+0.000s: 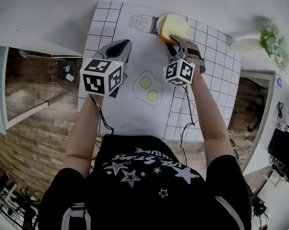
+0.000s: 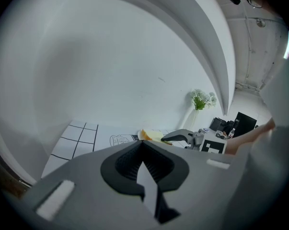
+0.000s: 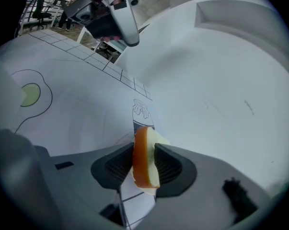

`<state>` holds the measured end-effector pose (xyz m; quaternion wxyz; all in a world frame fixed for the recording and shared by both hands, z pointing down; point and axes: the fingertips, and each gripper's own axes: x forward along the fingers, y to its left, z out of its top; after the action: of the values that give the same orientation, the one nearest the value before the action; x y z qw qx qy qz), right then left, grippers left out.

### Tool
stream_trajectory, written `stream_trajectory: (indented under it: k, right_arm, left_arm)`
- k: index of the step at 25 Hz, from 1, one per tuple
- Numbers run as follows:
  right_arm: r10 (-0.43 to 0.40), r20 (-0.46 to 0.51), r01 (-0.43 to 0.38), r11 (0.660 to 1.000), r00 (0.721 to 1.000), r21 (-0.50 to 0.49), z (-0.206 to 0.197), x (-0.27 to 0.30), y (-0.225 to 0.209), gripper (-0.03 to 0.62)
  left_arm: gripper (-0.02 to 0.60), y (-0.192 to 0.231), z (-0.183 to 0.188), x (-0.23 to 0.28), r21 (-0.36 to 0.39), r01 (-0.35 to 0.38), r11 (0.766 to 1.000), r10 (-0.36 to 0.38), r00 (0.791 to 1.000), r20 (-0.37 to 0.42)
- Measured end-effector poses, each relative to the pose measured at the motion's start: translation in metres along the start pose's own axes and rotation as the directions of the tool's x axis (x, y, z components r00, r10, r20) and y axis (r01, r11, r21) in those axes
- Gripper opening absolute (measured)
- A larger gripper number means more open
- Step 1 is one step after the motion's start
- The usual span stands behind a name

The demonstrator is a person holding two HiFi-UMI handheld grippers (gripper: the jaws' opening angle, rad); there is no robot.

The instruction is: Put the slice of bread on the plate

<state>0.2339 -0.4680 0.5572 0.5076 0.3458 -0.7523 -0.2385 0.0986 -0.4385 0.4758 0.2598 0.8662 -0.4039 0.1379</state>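
Observation:
The slice of bread [image 1: 174,28], pale with an orange crust, sits over the white plate [image 1: 159,19] at the far end of the mat. My right gripper [image 1: 180,42] has hold of its near edge. In the right gripper view the slice [image 3: 145,158] stands on edge between the jaws of this gripper [image 3: 145,150], with both pads against its faces. My left gripper [image 1: 119,49] hovers over the mat's left side, shut and empty. In the left gripper view its jaws [image 2: 143,146] are together, and the bread [image 2: 151,135] and right gripper [image 2: 183,137] lie ahead.
A white mat [image 1: 115,104] with a grid border carries a fried-egg drawing [image 1: 148,88] and a jar drawing [image 1: 141,22] beside the plate. A vase of green sprigs [image 1: 271,38] stands at the back right. The table's edge drops to a wooden floor [image 1: 34,138] on the left.

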Motion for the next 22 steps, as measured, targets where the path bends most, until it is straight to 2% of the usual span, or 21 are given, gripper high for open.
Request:
stream_trajectory:
  k: [8, 12, 18, 22]
  right_arm:
    - [0.096, -0.022, -0.094, 0.993, 0.995, 0.077, -0.002, 0.002, 0.015, 0.149]
    - [0.13, -0.015, -0.126, 0.98, 0.991, 0.154, -0.001, 0.001, 0.016, 0.151]
    - [0.09, -0.006, -0.087, 0.974, 0.996, 0.21, 0.003, -0.02, 0.007, 0.16]
    - [0.011, 0.036, -0.019, 0.974, 0.999, 0.225, 0.017, -0.056, 0.001, 0.158]
  left_arm:
    - [0.009, -0.001, 0.0, -0.009, 0.003, -0.004, 1.0, 0.004, 1.0, 0.007]
    - [0.009, 0.005, 0.001, -0.015, -0.008, -0.02, 1.0, 0.02, 1.0, 0.014]
    - [0.008, 0.001, 0.0, -0.029, -0.012, -0.027, 1.0, 0.027, 0.999, 0.02]
    - [0.009, -0.011, 0.002, -0.043, 0.018, -0.024, 1.0, 0.024, 0.999, 0.026]
